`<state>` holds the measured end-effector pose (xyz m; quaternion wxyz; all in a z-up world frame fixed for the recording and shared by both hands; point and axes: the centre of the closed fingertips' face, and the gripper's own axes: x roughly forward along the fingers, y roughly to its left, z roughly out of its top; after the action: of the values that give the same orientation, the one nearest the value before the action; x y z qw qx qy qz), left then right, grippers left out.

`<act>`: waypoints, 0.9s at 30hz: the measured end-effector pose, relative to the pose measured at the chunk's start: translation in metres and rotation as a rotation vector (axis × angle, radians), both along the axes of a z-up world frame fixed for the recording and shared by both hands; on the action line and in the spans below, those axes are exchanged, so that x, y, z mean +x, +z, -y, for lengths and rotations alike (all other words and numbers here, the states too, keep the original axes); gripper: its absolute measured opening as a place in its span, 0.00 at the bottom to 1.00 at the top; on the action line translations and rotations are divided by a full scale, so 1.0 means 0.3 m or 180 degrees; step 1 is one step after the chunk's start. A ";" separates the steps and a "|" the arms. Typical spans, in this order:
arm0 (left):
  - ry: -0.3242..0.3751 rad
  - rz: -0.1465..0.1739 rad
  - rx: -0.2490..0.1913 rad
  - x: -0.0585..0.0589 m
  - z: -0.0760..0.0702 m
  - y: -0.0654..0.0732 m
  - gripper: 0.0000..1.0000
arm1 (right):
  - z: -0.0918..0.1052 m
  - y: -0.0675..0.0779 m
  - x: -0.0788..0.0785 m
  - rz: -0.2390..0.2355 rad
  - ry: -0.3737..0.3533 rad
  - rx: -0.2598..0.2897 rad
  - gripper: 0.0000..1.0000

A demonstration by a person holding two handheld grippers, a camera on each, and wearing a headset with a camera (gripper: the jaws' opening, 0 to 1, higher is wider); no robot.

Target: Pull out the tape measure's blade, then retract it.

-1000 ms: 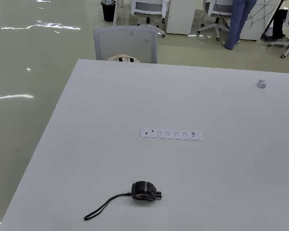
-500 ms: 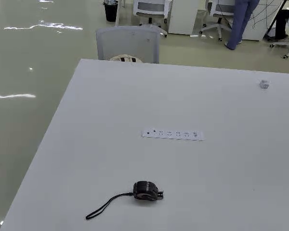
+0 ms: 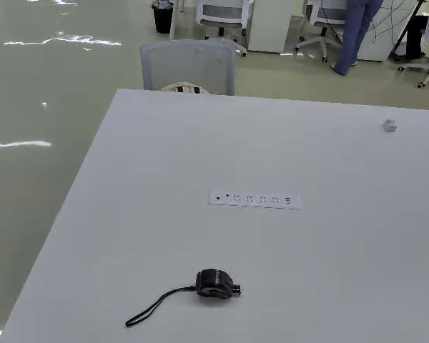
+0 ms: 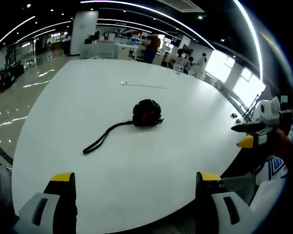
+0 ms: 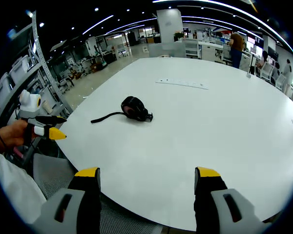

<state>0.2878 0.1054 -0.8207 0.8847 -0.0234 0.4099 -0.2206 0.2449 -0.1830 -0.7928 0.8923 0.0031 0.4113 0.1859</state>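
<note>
A black tape measure [image 3: 215,284] lies on the white table [image 3: 164,179] near the front edge, its black wrist strap [image 3: 154,307] trailing to the left. The blade is inside the case. In the left gripper view the tape measure [image 4: 146,112] sits well ahead of my open left gripper [image 4: 136,179], which hovers over the table's near edge. In the right gripper view the tape measure [image 5: 134,108] lies ahead and to the left of my open right gripper [image 5: 147,174]. Each gripper shows at the side of the other's view, the right one [image 4: 254,134] and the left one [image 5: 46,127].
A white power strip [image 3: 254,199] is set into the table's middle. A small clear object [image 3: 390,126] rests far right. A grey chair [image 3: 188,66] stands at the far edge, with office chairs and a standing person [image 3: 354,28] beyond on the glossy floor.
The head view has shifted slightly; the tape measure and strap lie in the same place on the table.
</note>
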 end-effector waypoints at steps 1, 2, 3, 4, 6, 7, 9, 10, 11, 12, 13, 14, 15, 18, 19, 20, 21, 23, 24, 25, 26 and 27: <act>-0.0001 0.0003 0.0005 0.000 0.000 0.004 1.00 | -0.001 0.000 0.000 0.0004 0.0006 -0.0002 0.81; 0.0000 0.0012 0.0014 0.002 -0.002 0.002 1.00 | -0.001 -0.002 -0.001 0.0004 0.0005 -0.0001 0.81; -0.0003 0.0013 0.0013 0.002 -0.002 0.001 1.00 | 0.000 -0.004 -0.002 0.0002 0.0003 0.0002 0.81; -0.0004 0.0006 0.0013 0.001 -0.001 0.001 1.00 | 0.000 -0.004 -0.003 0.0004 0.0002 0.0004 0.80; -0.0004 0.0009 0.0012 0.000 0.000 0.004 1.00 | -0.001 -0.001 -0.005 0.0014 0.0007 0.0001 0.80; -0.0008 0.0011 0.0017 -0.001 0.001 0.005 1.00 | -0.001 0.003 -0.007 0.0018 0.0011 -0.0003 0.80; -0.0012 0.0018 0.0009 -0.001 0.005 0.008 1.00 | 0.002 0.006 -0.009 0.0025 0.0003 -0.0004 0.80; -0.0015 0.0019 0.0010 0.000 0.007 0.007 1.00 | 0.006 0.007 -0.011 0.0031 -0.0001 -0.0008 0.80; -0.0013 0.0024 0.0006 0.001 0.008 0.006 1.00 | 0.009 0.006 -0.012 0.0034 -0.0006 -0.0010 0.80; -0.0020 0.0022 0.0004 0.002 0.012 0.009 1.00 | 0.015 0.006 -0.013 0.0036 -0.0018 -0.0019 0.80; -0.0026 0.0018 0.0005 0.003 0.015 0.011 1.00 | 0.017 0.007 -0.015 0.0037 -0.0022 -0.0024 0.80; -0.0027 0.0017 0.0003 0.003 0.016 0.011 1.00 | 0.019 0.008 -0.016 0.0036 -0.0024 -0.0025 0.80; -0.0033 0.0024 -0.0004 0.006 0.022 0.015 1.00 | 0.022 0.011 -0.019 0.0044 -0.0035 -0.0027 0.80; -0.0053 0.0046 -0.0008 0.012 0.029 0.020 1.00 | 0.029 0.009 -0.023 0.0047 -0.0060 -0.0033 0.79; -0.0056 0.0042 -0.0007 0.013 0.030 0.020 1.00 | 0.030 0.008 -0.025 0.0045 -0.0064 -0.0035 0.79; -0.0054 0.0041 -0.0010 0.015 0.030 0.017 1.00 | 0.031 0.005 -0.028 0.0040 -0.0073 -0.0037 0.79; -0.0054 0.0043 -0.0010 0.016 0.030 0.016 1.00 | 0.033 0.002 -0.030 0.0034 -0.0081 -0.0034 0.79; -0.0062 0.0041 -0.0003 0.015 0.031 0.018 1.00 | 0.030 0.001 -0.034 0.0023 -0.0081 -0.0031 0.79; -0.0061 0.0043 -0.0004 0.015 0.031 0.018 1.00 | 0.029 0.002 -0.036 0.0023 -0.0079 -0.0038 0.79; -0.0064 0.0040 0.0001 0.014 0.030 0.017 1.00 | 0.030 0.000 -0.037 0.0019 -0.0079 -0.0039 0.79; -0.0066 0.0037 0.0005 0.013 0.030 0.016 0.99 | 0.030 -0.001 -0.037 0.0017 -0.0079 -0.0036 0.78; -0.0069 0.0026 0.0016 0.012 0.028 0.008 0.99 | 0.028 0.000 -0.037 0.0019 -0.0078 -0.0032 0.78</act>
<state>0.2915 0.0970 -0.8184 0.8840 -0.0158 0.4071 -0.2293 0.2338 -0.1915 -0.7928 0.8957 0.0032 0.4096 0.1729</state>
